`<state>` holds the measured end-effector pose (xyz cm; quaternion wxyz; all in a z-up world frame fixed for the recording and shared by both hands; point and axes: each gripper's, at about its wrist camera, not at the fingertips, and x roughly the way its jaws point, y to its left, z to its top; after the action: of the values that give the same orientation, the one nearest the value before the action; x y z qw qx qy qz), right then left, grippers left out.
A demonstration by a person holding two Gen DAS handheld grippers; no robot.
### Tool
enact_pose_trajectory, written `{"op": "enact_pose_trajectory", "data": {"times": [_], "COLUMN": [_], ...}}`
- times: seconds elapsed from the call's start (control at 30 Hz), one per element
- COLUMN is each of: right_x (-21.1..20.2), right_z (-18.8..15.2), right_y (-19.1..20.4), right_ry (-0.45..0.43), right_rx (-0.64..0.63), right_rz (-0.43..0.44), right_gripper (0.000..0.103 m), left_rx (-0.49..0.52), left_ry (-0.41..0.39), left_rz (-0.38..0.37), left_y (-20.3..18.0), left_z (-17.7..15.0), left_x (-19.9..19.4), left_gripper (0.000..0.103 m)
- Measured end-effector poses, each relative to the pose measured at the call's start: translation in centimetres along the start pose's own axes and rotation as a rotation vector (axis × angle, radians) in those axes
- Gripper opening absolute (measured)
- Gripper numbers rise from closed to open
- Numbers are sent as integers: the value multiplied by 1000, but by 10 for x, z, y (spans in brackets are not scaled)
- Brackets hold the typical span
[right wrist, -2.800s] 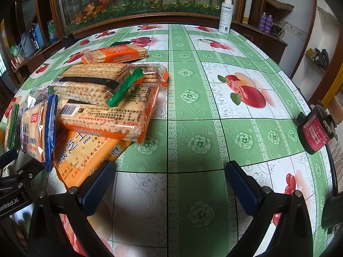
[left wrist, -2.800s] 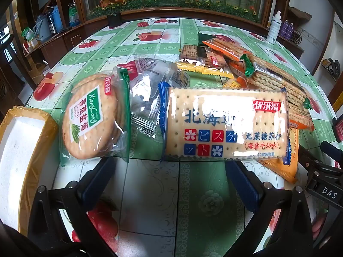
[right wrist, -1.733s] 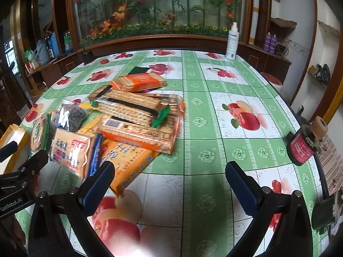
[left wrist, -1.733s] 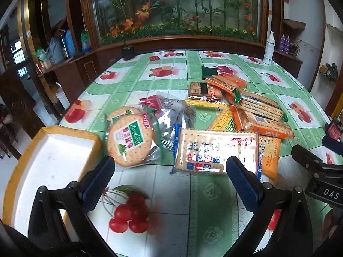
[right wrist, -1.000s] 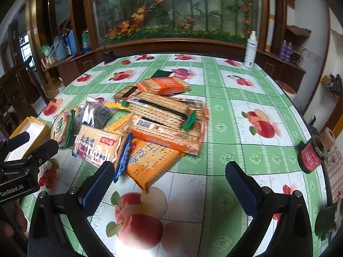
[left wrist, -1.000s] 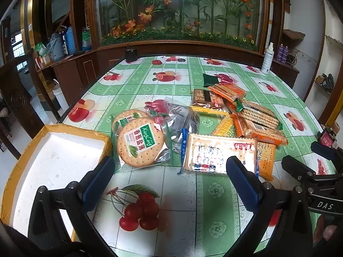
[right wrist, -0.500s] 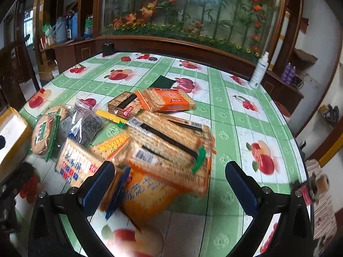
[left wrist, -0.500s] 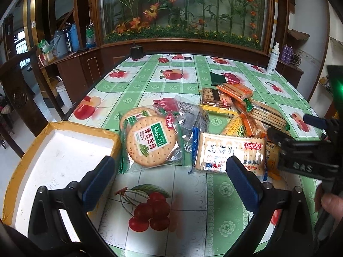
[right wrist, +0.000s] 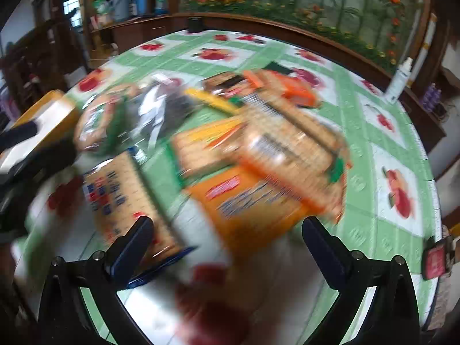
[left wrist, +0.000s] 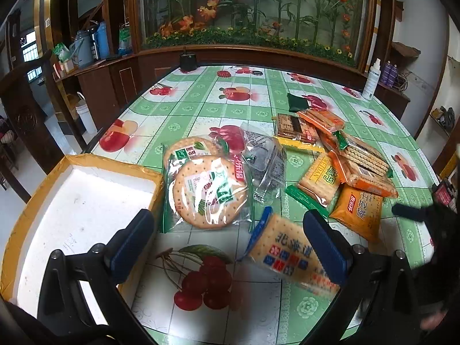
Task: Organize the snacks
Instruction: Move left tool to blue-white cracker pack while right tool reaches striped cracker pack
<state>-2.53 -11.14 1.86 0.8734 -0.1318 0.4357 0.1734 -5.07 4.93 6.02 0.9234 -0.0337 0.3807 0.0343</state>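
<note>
On the green fruit-patterned bench [left wrist: 201, 106], the blue-edged rectangular cracker packet [left wrist: 284, 256] lay between the spread jaws of the left gripper [left wrist: 227, 241], beside a yellow-rimmed white foam box [left wrist: 86, 195]; the right gripper [right wrist: 227, 241] hovered released above the blurred pile.

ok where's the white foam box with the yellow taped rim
In the left wrist view, the white foam box with yellow taped rim sits at the table's left edge, just left of the round cracker pack in clear green-edged wrap.
</note>
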Motion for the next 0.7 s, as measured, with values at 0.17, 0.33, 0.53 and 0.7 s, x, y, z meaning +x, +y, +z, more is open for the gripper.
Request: {"op": "enact_pose_trajectory", "data": {"times": [0.17, 0.33, 0.53, 0.7], "right_x": [-13, 2, 4, -13], "right_z": [-7, 7, -11, -28], "right_y": [-1, -10, 1, 17], "right_ry": [-36, -6, 39, 25], "right_rx": [7, -21, -65, -74], "right_rz": [-17, -117, -38, 54], "right_gripper": [102, 102, 102, 102], "left_rx": [6, -1, -24, -32], "left_ry": [-5, -5, 10, 38], "left_rz": [-2, 4, 8, -21], "left_y": [-4, -1, 10, 7], "left_z": [-1, -3, -8, -14], "left_x": [-7, -14, -17, -15], "left_gripper": [103, 103, 103, 103]}}
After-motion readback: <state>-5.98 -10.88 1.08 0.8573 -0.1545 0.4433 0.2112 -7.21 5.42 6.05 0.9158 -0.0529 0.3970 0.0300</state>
